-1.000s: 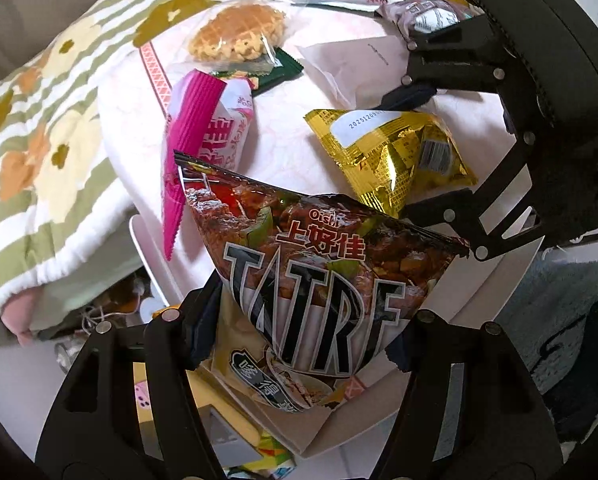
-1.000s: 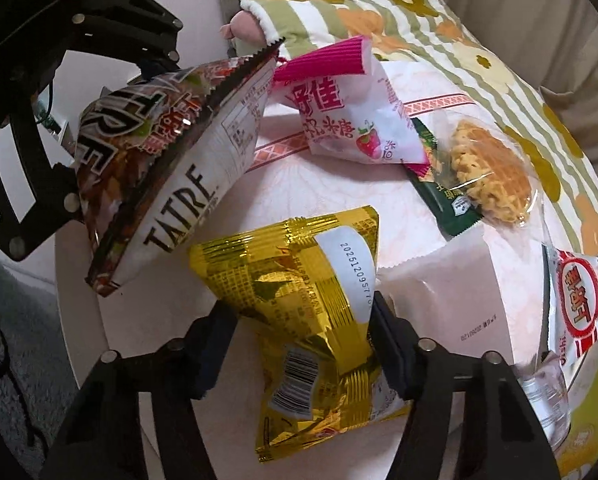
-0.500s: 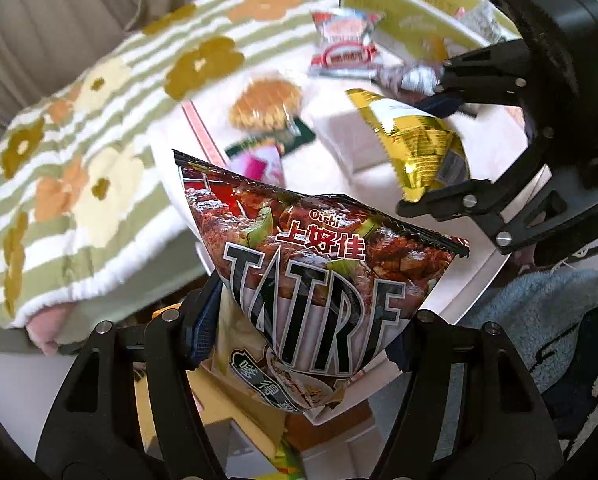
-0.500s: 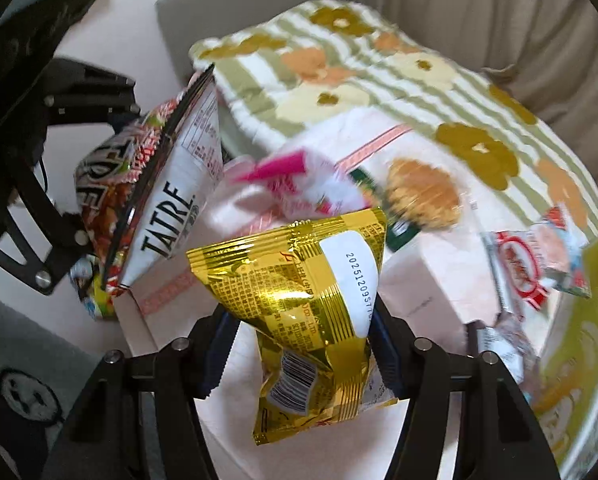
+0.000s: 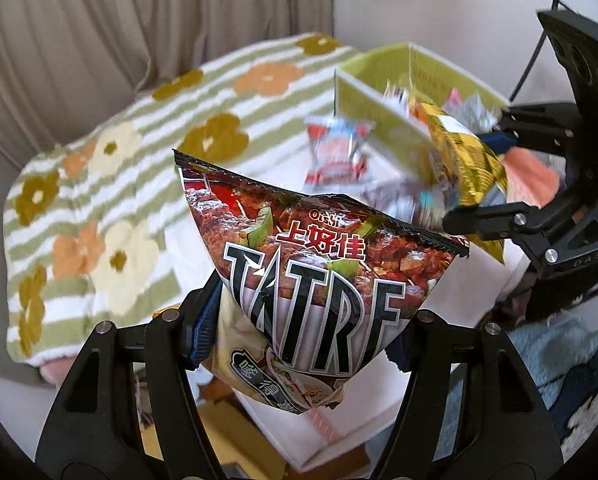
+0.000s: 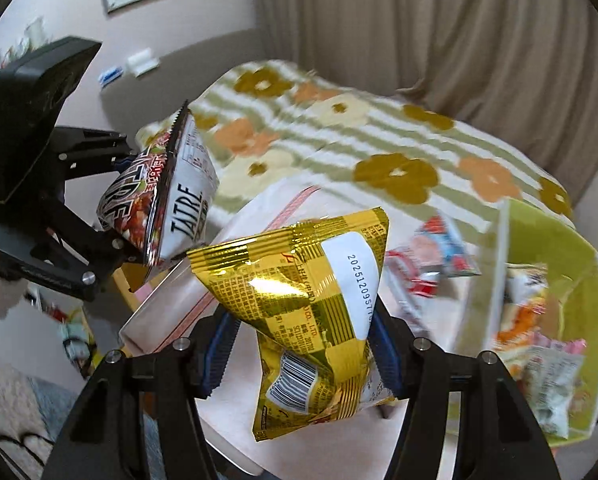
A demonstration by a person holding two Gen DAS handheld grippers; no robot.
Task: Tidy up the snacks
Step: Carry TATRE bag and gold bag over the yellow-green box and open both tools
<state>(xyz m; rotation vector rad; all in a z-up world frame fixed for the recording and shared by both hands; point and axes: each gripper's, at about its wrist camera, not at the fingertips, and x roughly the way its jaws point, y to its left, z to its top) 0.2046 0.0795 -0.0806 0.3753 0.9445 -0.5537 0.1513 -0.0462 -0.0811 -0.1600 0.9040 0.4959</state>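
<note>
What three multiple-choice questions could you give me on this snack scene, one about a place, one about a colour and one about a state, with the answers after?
1. Where does the green box stand in the right wrist view?
A. To the right of the gold bag
B. On the flowered blanket
C. On the floor

2. What colour is the bag in the right tool?
A. Pink
B. Gold
C. Blue

3. What state is the Tatre bag in?
A. Flat on the table
B. Torn open and spilling
C. Clamped in the left tool, off the table

Answers:
1 A: the box sits right of the gold bag with packets inside.
2 B: shiny gold foil shows between the pads.
3 C: both pads press its lower part, with the white table behind and below it.
</note>
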